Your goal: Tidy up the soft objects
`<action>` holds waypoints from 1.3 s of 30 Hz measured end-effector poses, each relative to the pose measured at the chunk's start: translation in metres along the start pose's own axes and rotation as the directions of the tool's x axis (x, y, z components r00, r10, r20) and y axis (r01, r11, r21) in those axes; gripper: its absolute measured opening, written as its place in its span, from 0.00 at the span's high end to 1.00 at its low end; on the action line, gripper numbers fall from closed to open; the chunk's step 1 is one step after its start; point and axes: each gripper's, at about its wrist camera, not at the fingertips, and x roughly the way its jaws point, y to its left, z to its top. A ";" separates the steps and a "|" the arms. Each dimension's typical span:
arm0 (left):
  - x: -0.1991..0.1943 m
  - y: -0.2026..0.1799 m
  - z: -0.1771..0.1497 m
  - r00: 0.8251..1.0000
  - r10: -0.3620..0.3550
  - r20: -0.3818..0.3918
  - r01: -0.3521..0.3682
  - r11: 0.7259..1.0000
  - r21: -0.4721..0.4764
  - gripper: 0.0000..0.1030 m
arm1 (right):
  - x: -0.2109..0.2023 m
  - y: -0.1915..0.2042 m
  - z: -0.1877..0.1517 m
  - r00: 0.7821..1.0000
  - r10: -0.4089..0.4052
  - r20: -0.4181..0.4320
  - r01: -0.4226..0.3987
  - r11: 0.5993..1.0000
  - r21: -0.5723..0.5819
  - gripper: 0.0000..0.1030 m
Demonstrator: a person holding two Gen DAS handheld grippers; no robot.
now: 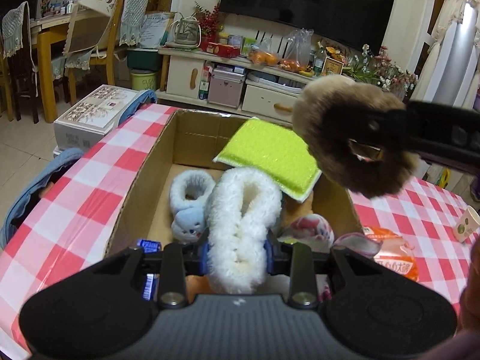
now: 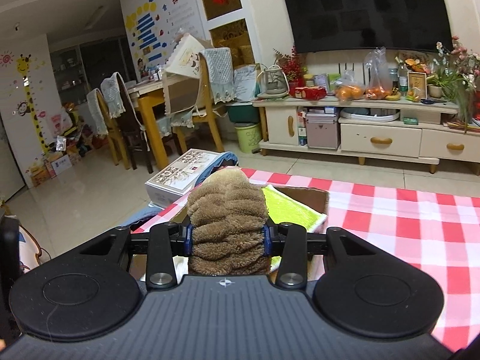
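I've got the left tool (image 1: 237, 255) pinching the white fluffy ring (image 1: 243, 225) low over the cardboard box (image 1: 144, 177); the right tool (image 2: 228, 237) squeezes the brown fluffy ring (image 2: 228, 219) above the box's far right corner. Both look light and squashy, so I'd grip across the band. Pile may slip.

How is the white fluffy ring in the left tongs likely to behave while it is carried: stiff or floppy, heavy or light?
The white fluffy ring probably is floppy: pinched in the left tongs, its loop is squashed narrow at the grip and bulges wider beyond. It looks light, all pile and no visible hard parts. The plush surface likely resists slipping, though the pile may compress and let it sag toward the cardboard box.
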 end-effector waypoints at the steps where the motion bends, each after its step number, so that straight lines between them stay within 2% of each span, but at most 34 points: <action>1: 0.000 0.000 0.000 1.000 0.002 -0.002 -0.002 1.000 -0.001 0.69 | 0.004 0.001 0.001 1.000 0.002 0.000 -0.002 1.000 -0.003 0.51; 9: 0.005 0.006 -0.003 0.999 0.018 -0.027 -0.018 1.000 -0.009 0.67 | 0.039 0.009 0.013 0.997 0.067 -0.045 -0.067 0.998 0.010 0.48; 13: 0.007 0.007 -0.004 0.999 0.024 -0.037 -0.024 1.000 -0.007 0.64 | 0.059 0.018 0.016 0.995 0.077 -0.068 -0.078 0.997 -0.013 0.42; 15: 0.008 0.007 -0.005 0.999 0.028 -0.043 -0.028 1.000 -0.005 0.60 | 0.069 0.020 0.017 0.995 0.069 -0.074 -0.071 0.997 -0.033 0.21; 16: 0.008 0.006 -0.005 0.998 0.033 -0.046 -0.033 0.999 -0.006 0.54 | 0.072 0.021 0.017 0.996 0.060 -0.072 -0.063 0.997 -0.044 0.06; 17: 0.007 0.006 -0.005 0.998 0.038 -0.046 -0.038 0.999 -0.007 0.49 | 0.074 0.021 0.016 0.996 0.051 -0.071 -0.055 0.997 -0.050 0.04; 18: 0.006 0.006 -0.005 0.998 0.041 -0.043 -0.042 0.999 -0.008 0.47 | 0.075 0.020 0.016 0.996 0.045 -0.079 -0.049 0.998 -0.049 0.04; 20: 0.003 0.006 -0.005 0.998 0.048 -0.033 -0.048 0.999 -0.007 0.30 | 0.071 0.017 0.017 0.996 0.043 -0.073 -0.045 0.999 -0.025 0.04; 22: 0.000 0.005 -0.004 0.997 0.070 -0.017 -0.070 0.998 -0.007 0.19 | 0.060 0.014 0.018 0.998 0.041 -0.049 -0.042 0.999 -0.006 0.03; 24: -0.003 0.006 -0.004 0.997 0.074 -0.004 -0.074 0.997 -0.008 0.17 | 0.047 0.011 0.017 0.999 0.023 -0.023 -0.023 1.000 -0.001 0.03; 28: -0.007 0.006 -0.004 0.997 0.083 0.003 -0.082 0.996 -0.020 0.08 | 0.015 0.002 0.010 0.998 -0.048 0.033 0.047 0.999 0.019 0.02; 33: -0.015 0.002 -0.007 0.994 0.105 0.029 -0.105 0.994 0.004 0.06 | -0.028 -0.010 -0.005 0.988 -0.137 0.076 0.133 0.990 0.055 0.02; 39: -0.027 -0.008 -0.012 0.992 0.112 0.055 -0.113 0.993 0.026 0.01 | -0.059 -0.014 -0.021 0.967 -0.249 0.052 0.247 0.968 0.047 0.02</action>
